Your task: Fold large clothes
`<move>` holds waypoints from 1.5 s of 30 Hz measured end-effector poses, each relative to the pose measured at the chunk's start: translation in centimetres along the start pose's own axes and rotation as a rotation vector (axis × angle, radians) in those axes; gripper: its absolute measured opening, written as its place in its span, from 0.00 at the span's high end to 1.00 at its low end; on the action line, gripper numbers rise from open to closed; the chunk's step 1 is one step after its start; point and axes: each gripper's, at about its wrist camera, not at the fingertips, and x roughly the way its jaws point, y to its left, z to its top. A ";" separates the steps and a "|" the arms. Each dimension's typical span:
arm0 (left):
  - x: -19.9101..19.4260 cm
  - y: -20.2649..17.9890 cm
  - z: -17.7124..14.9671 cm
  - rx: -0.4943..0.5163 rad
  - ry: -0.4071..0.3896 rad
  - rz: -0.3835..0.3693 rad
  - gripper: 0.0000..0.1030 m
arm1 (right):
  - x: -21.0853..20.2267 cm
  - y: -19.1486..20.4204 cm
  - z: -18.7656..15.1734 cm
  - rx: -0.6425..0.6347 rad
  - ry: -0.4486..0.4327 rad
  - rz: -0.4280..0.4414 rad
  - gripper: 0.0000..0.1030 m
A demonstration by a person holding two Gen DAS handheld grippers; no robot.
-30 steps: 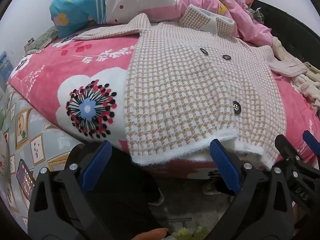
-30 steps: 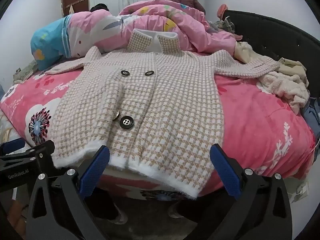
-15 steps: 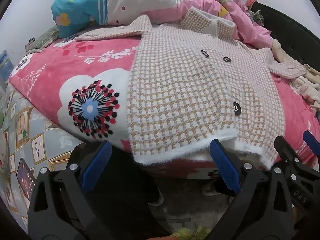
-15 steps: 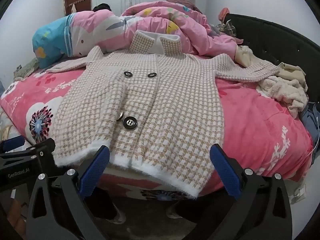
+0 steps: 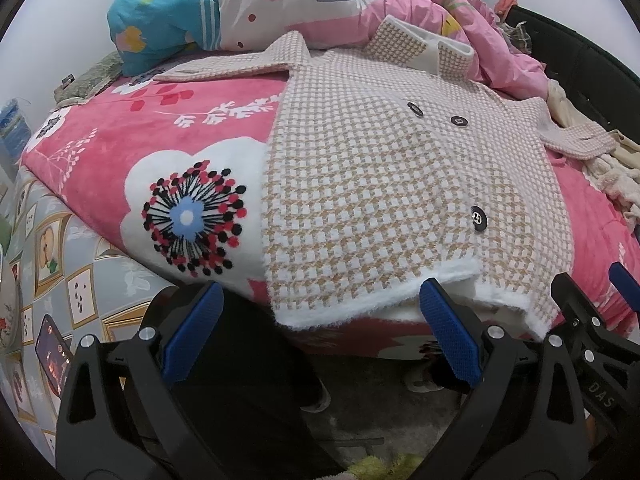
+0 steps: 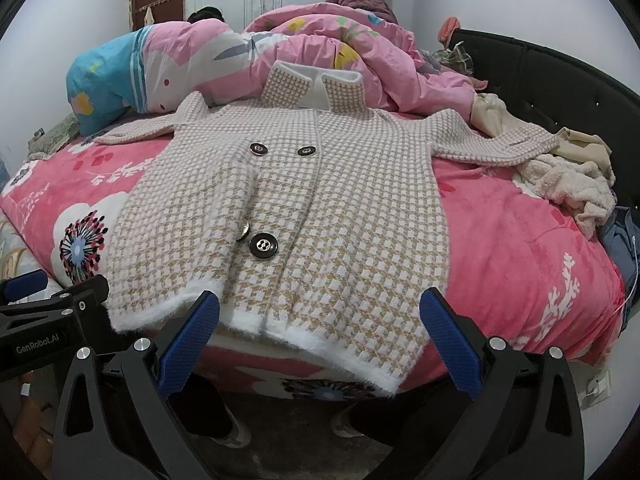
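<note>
A beige and white houndstooth coat [image 6: 320, 208] with black buttons lies flat, front up, on the pink floral bed. Its sleeves are spread to both sides and its white fluffy hem hangs at the bed's near edge. It also shows in the left wrist view [image 5: 380, 188]. My left gripper [image 5: 320, 332] is open and empty just before the hem's left part. My right gripper [image 6: 320, 336] is open and empty just before the hem's right part. The left gripper shows at the left edge of the right wrist view [image 6: 44, 320].
A pink quilt [image 6: 320, 52] and a blue and pink pillow [image 6: 132, 76] are heaped behind the coat's collar. Cream clothes [image 6: 572, 176] lie by the black headboard [image 6: 560, 80] at right. Dark floor and shoes lie below the bed's edge.
Both grippers have risen and tilted a little, so the coat sits slightly lower in both views. The coat has not moved. Both grippers stay open.
</note>
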 end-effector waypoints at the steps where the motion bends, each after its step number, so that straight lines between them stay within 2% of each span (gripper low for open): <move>1: 0.0 0.0 0.0 0.000 0.000 0.001 0.08 | 0.0 0.0 0.0 0.000 0.000 0.000 0.05; 45: -0.1 0.3 0.0 -0.003 -0.017 0.037 0.08 | 0.0 0.4 0.5 -0.013 -0.009 0.004 0.05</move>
